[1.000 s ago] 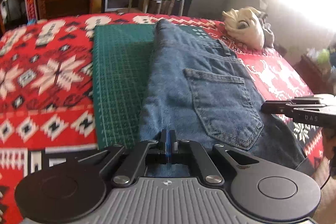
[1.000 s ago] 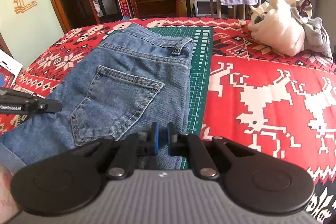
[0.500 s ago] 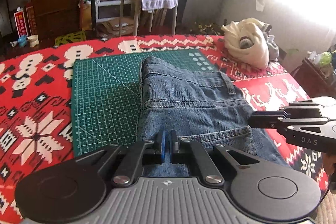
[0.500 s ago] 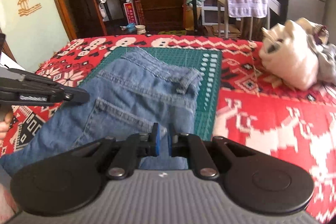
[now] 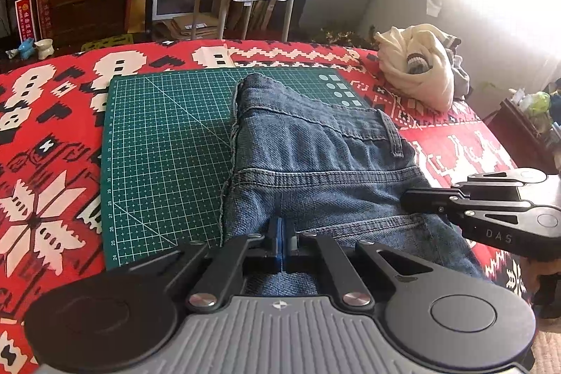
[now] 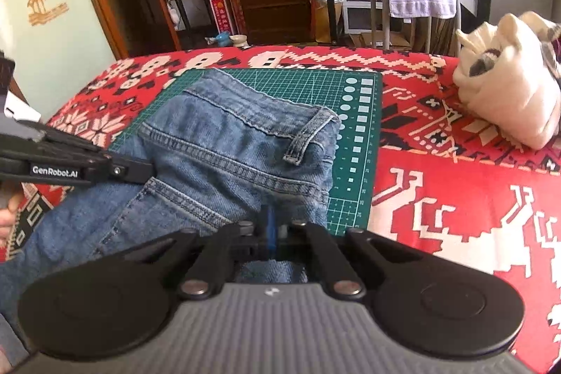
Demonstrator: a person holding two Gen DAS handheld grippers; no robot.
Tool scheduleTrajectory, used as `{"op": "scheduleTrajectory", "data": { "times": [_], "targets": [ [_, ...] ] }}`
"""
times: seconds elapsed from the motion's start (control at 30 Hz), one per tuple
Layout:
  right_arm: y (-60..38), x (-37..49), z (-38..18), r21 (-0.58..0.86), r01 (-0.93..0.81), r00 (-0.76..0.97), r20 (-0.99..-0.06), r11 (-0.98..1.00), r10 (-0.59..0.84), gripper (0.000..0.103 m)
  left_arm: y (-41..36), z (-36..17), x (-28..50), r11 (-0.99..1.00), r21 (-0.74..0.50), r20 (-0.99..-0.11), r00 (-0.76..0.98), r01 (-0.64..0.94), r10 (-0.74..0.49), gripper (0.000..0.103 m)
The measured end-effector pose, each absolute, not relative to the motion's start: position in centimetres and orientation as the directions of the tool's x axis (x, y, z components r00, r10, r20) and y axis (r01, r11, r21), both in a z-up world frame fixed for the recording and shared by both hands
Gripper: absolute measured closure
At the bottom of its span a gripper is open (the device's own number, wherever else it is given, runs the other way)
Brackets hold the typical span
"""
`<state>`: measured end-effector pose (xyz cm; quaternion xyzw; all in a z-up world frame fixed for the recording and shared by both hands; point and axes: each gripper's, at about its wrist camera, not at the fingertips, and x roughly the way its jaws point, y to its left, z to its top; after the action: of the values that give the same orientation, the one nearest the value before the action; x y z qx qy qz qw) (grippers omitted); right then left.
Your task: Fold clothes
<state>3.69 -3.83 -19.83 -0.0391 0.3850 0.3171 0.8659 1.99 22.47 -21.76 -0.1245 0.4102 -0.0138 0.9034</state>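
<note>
Lying on the mat point(image 5: 168, 142), the jeans point(image 5: 315, 163) reach off its near edge, and their lower part is hidden behind both gripper bodies. The left gripper point(image 5: 281, 235) is pinched on denim at the near end. The right gripper point(image 6: 268, 228) has just been closing, its pads now together with denim between them, though the contact itself is hard to make out. Compared with a second ago, the back pocket has dropped almost out of sight and more mat shows beyond the waistband. A cream bundle point(image 6: 508, 100) sits well right of the mat.
</note>
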Motion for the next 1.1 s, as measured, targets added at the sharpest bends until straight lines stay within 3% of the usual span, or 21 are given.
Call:
{"op": "scheduleTrajectory", "data": {
  "times": [0.77,0.97,1.1],
  "targets": [
    [-7.6,-0.1,-18.7,0.128,-0.518,0.519,-0.739,0.846,0.430,0.100,20.1,-20.1,-5.0,0.992,-0.119,-0.739,0.671,-0.047,-0.056,0.100],
    [-6.9,-4.2,-15.8,0.166,-0.574,0.519,-0.684,0.802,0.513,0.100,17.7,-19.6,-6.8,0.989,-0.148,-0.723,0.681,0.014,-0.118,0.100],
    [-4.3,-6.3,-16.1,0.167,-0.640,0.461,-0.697,0.750,0.549,0.096,16.9,-20.8,-7.5,0.990,-0.141,-0.746,0.655,0.022,-0.121,0.098]
  ]
}}
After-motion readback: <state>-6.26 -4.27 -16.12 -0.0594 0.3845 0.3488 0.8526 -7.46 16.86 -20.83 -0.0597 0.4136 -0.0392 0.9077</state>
